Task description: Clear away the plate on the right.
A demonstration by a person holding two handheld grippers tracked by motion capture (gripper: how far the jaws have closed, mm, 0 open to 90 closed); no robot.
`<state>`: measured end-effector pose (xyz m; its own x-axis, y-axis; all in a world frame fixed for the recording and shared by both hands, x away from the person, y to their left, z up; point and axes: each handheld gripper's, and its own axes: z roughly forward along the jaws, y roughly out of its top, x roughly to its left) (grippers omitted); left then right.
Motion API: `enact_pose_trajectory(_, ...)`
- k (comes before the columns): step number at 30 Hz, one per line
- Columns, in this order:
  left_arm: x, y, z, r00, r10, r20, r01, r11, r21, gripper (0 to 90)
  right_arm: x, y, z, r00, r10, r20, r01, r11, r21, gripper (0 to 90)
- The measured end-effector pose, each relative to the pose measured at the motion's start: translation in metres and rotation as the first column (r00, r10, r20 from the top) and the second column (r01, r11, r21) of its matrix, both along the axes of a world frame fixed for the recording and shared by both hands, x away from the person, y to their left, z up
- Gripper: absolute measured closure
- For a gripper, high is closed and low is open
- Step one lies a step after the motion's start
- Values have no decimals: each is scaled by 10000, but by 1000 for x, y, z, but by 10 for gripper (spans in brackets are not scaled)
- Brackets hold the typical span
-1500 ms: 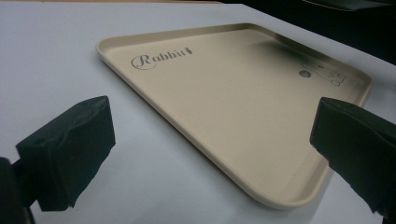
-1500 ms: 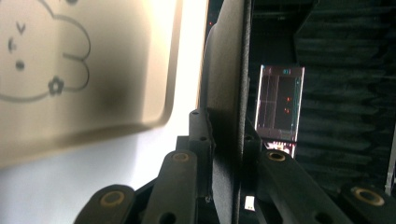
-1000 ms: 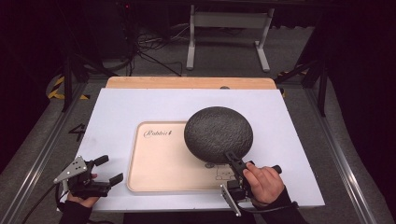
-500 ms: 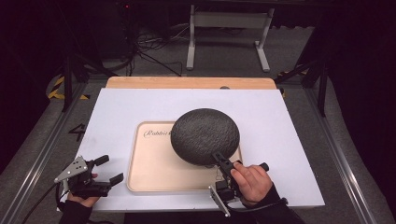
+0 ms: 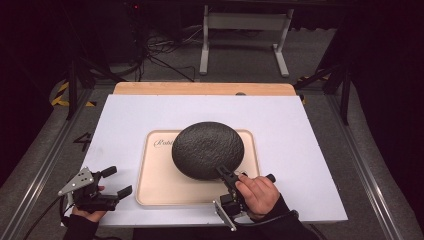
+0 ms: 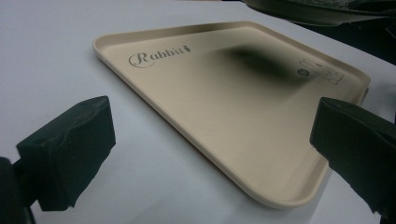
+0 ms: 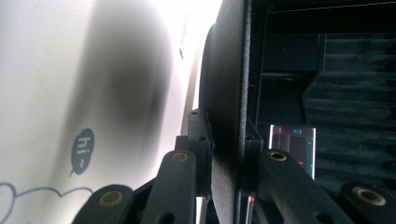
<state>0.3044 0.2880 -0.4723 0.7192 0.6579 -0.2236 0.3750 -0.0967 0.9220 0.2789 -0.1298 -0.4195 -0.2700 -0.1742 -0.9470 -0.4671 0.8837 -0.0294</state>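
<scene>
A person at a white-topped table [image 5: 300, 135] holds a dark, rough-surfaced round plate [image 5: 207, 149] above a beige tray [image 5: 150, 190], the right gripper [image 5: 223, 173] clamped on the plate's near rim. Seen from above, the plate hangs over the tray's middle and right half and hides part of the script lettering printed at the tray's far left corner. In the right gripper view the plate [image 7: 226, 93] stands edge-on between the two black jaws, which press on it from either side, and its shadow falls across the pale tray [image 7: 46, 93] with its small "hi" speech-bubble print. The left gripper [image 5: 114, 181] rests low at the near left of the table, just beside the tray's left edge, its jaws spread wide with nothing between them. In the left gripper view the tray [image 6: 196, 107] lies flat on the table, bare, with the plate's underside [image 6: 317, 11] showing at the top right and a soft shadow beneath it
</scene>
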Motion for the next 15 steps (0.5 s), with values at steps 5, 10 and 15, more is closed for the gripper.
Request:
enact_pose_trajectory(5,0,0,0,10000,-9,16,9,10000,3,8,1,4,-5,9997,58,-241,-60,10000,-58,817)
enact_pose_trajectory(10,0,0,0,10000,-8,18,8,10000,2,8,2,8,-10,9991,113,-410,-118,9999,-112,817)
enact_pose_trajectory(15,0,0,0,10000,0,3,0,10000,7,8,4,10,-14,9981,77,-618,-84,9999,-110,817)
